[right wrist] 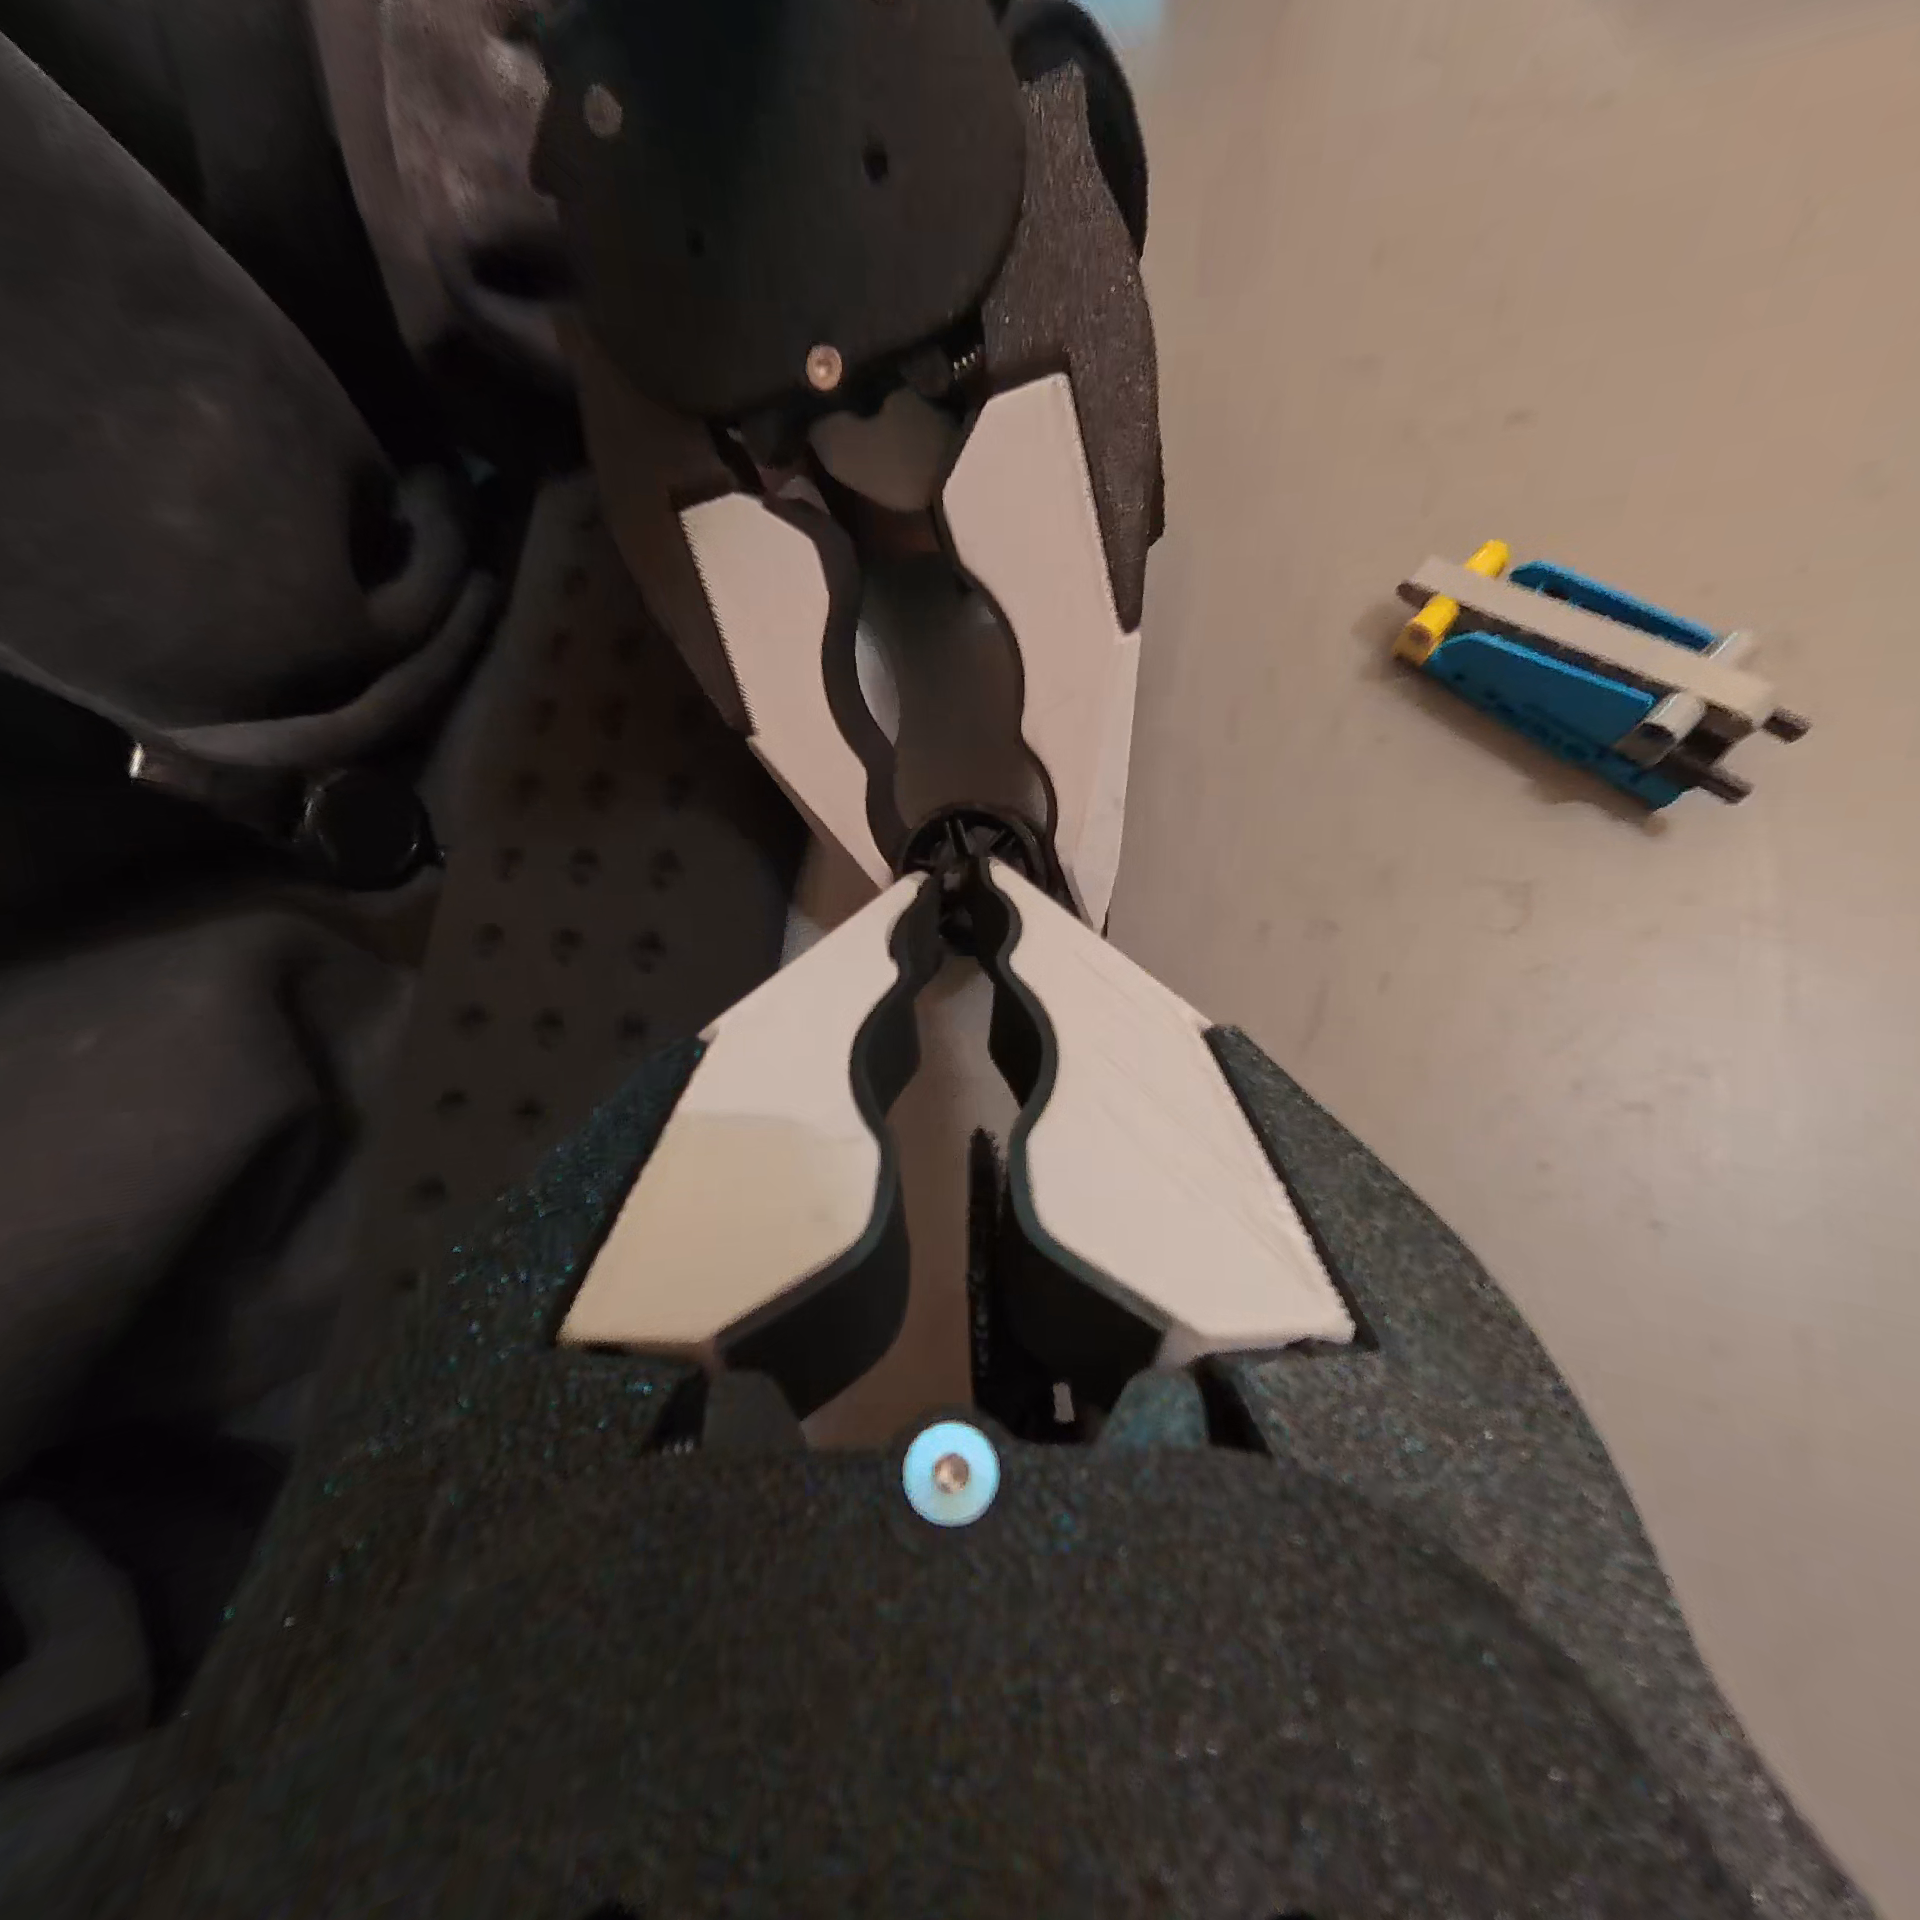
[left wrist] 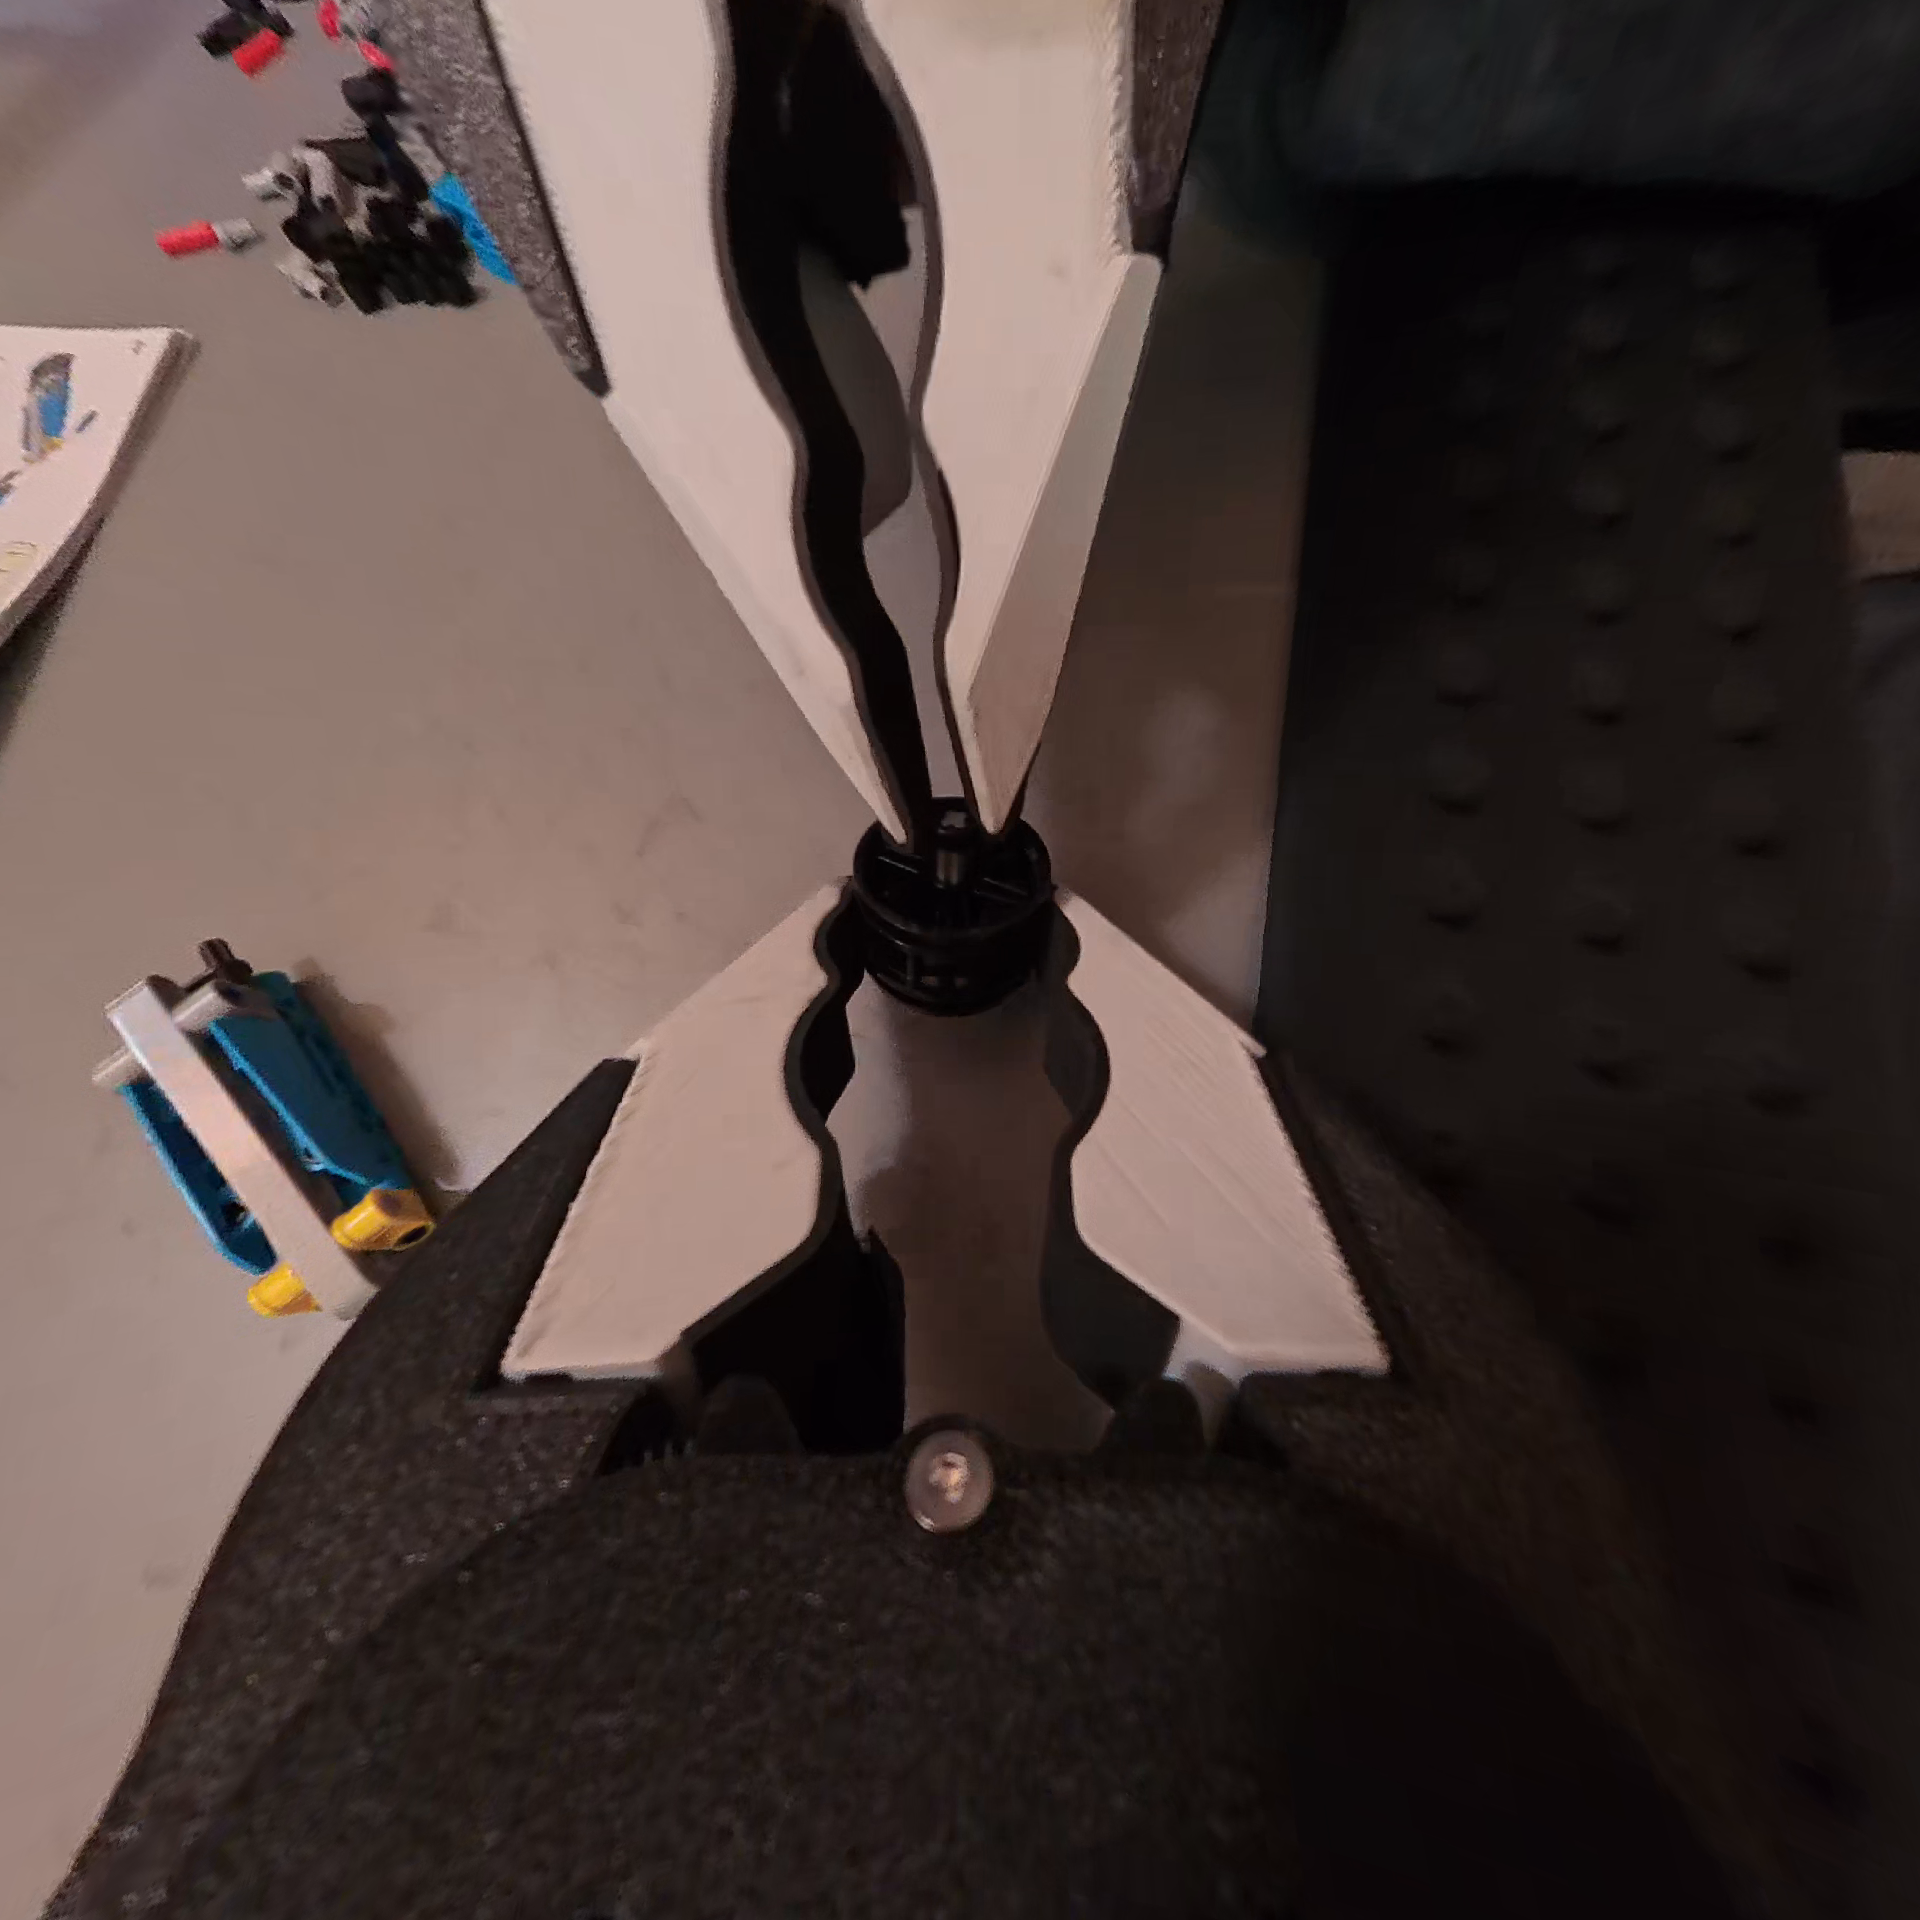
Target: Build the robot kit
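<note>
My left gripper (left wrist: 948,906) is shut on a small black round wheel-like piece (left wrist: 951,951) and holds it above the table edge. My right gripper (left wrist: 948,823) comes in from the top of the left wrist view, tip to tip with the left one. It is shut on a small dark pin (left wrist: 951,840) that sits at the round piece's centre. In the right wrist view, my right gripper (right wrist: 961,891) pinches the pin, with the round piece (right wrist: 971,831) just beyond it in my left gripper (right wrist: 977,821).
A blue, grey and yellow brick assembly (left wrist: 260,1127) lies on the beige table (left wrist: 468,675); it also shows in the right wrist view (right wrist: 1590,675). A pile of black, red and grey pieces (left wrist: 353,208) and a booklet (left wrist: 73,457) lie farther off. A dark perforated seat (left wrist: 1558,831) borders the table. My two grippers' fingertips are within a few centimetres of each other. My left tips are roughly 8 cm from the dark perforated seat (left wrist: 1558,831). My right wrist view (right wrist: 577,1014) looks at it from another angle.
</note>
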`<action>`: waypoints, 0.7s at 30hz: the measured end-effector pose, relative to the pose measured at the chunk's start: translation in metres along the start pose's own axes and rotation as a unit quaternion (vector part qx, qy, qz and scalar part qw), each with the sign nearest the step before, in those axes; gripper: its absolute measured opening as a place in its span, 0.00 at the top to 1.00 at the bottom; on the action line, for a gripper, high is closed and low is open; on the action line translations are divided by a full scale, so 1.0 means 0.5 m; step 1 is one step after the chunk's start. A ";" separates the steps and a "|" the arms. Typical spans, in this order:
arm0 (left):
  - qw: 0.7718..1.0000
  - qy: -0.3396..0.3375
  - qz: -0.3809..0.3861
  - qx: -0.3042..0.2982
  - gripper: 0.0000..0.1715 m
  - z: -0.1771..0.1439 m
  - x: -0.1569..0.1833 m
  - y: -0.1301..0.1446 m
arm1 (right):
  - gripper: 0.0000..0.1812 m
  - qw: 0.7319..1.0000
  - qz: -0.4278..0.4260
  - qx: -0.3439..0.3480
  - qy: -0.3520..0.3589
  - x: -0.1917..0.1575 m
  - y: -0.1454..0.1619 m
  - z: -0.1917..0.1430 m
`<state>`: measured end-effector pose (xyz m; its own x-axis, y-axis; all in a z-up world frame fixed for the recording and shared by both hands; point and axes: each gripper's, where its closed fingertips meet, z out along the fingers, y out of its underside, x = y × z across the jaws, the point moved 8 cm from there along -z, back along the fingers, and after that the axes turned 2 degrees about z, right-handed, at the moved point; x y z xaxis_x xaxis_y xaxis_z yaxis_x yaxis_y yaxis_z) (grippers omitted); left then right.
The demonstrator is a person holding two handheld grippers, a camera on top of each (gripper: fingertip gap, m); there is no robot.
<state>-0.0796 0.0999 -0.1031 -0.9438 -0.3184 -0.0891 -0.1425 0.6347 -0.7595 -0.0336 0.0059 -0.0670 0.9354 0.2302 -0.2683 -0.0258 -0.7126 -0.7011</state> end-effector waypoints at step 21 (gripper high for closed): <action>1.000 0.000 -0.019 0.015 0.82 -0.004 -0.008 -0.002 | 0.98 0.995 -0.029 -0.071 0.062 0.012 0.037 0.029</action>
<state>-0.0761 0.1020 -0.1008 -0.9378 -0.3421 -0.0597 -0.1692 0.6002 -0.7818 -0.0336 0.0036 -0.0912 0.9703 0.1969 -0.1406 0.0718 -0.7892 -0.6099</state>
